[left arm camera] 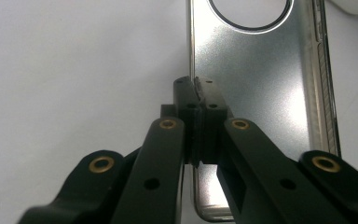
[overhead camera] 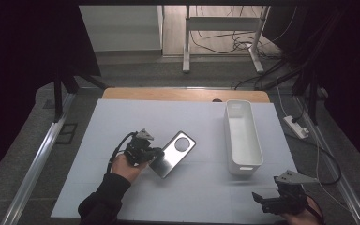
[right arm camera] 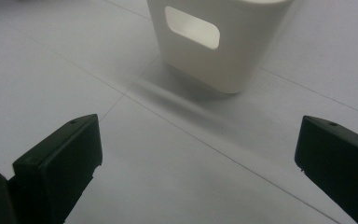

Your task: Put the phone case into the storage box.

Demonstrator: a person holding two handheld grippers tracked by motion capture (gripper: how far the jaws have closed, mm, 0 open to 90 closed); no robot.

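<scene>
Left gripper (left arm camera: 196, 95) on phone case (left arm camera: 256, 84) edge

A long white plastic bin (overhead camera: 243, 140) with a handle slot in its near end stands lengthwise on the white table mat (overhead camera: 122, 117), and a power strip (overhead camera: 296, 126) lies on the floor beyond the mat's right edge.

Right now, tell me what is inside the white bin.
The white bin looks empty: in the high view its pale floor and inner walls show bare. The strip just behind its near wall is hidden. The phone case is outside, clamped in the left tool.
</scene>
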